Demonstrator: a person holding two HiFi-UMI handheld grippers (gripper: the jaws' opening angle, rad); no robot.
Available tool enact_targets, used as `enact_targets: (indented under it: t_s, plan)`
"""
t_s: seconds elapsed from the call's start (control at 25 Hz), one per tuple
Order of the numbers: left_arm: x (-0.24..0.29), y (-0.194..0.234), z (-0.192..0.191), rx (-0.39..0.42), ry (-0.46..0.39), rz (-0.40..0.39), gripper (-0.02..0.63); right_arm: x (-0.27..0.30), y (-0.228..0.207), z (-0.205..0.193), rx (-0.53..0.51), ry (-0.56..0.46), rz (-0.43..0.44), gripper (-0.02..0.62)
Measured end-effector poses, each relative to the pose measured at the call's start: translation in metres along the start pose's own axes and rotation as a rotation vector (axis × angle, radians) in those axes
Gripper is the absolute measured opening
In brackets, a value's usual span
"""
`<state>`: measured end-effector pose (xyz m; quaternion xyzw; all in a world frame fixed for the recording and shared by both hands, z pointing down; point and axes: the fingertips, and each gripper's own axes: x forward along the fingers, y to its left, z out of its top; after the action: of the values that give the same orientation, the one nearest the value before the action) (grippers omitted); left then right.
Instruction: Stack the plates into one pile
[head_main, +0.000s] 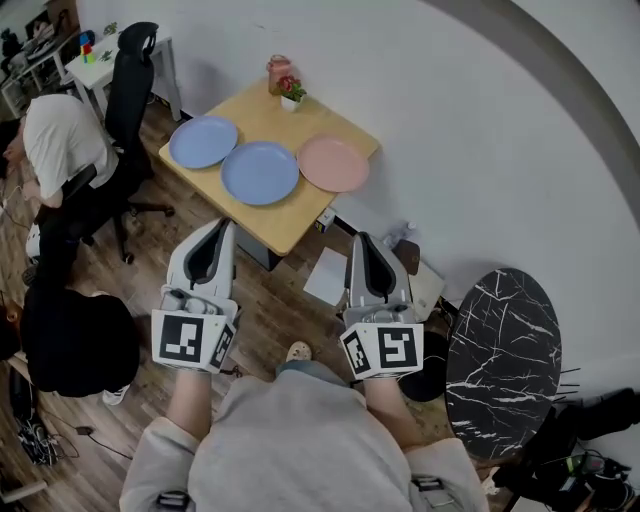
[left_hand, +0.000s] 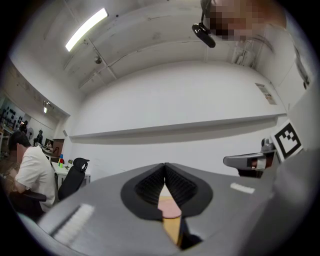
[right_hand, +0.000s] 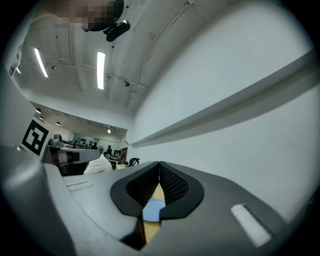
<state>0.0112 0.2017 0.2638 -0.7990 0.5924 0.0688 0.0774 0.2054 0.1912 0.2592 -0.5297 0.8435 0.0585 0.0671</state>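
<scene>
Three plates lie side by side on the small wooden table (head_main: 275, 225): a light blue plate (head_main: 203, 141) at the left, a darker blue plate (head_main: 260, 172) in the middle and a pink plate (head_main: 333, 163) at the right. My left gripper (head_main: 225, 225) and right gripper (head_main: 360, 238) hover over the floor short of the table, both shut with nothing in them. In the left gripper view the left gripper (left_hand: 164, 165) shows the pink plate (left_hand: 170, 210) past its closed jaws. In the right gripper view the right gripper (right_hand: 159, 164) shows the darker blue plate (right_hand: 151, 210).
A potted plant (head_main: 291, 94) and a pink jar (head_main: 278, 72) stand at the table's far corner. A black office chair (head_main: 130, 85) and a seated person (head_main: 60, 140) are left of the table. A round black marble table (head_main: 503, 345) stands at my right, by the white wall.
</scene>
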Motion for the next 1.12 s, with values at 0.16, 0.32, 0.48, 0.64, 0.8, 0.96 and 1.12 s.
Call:
enact_targets:
  t_s: [0.16,0.32,0.48,0.64,0.8,0.96,1.12]
  plan:
    - [0.035,-0.009,-0.003,0.002,-0.005,0.005,0.06,0.022,-0.029,-0.002,0.004,-0.001,0.01,0.005]
    - [0.065,-0.019,-0.006,0.006,-0.009,0.009,0.059,0.039,-0.055,-0.002,0.007,-0.01,0.023,0.005]
    - [0.092,-0.033,-0.012,0.005,-0.01,0.009,0.059,0.048,-0.083,-0.009,0.004,-0.004,0.03,0.005]
    - [0.111,-0.046,-0.016,0.006,-0.008,0.0,0.059,0.052,-0.109,-0.018,0.015,0.008,0.014,0.005]
    - [0.127,-0.051,-0.022,0.006,0.011,-0.008,0.058,0.057,-0.126,-0.024,0.027,0.012,-0.003,0.005]
    - [0.146,-0.057,-0.03,0.001,0.02,-0.035,0.058,0.064,-0.14,-0.029,0.045,0.004,-0.035,0.005]
    - [0.175,-0.057,-0.04,-0.001,0.024,-0.063,0.059,0.082,-0.15,-0.031,0.011,-0.012,-0.027,0.005]
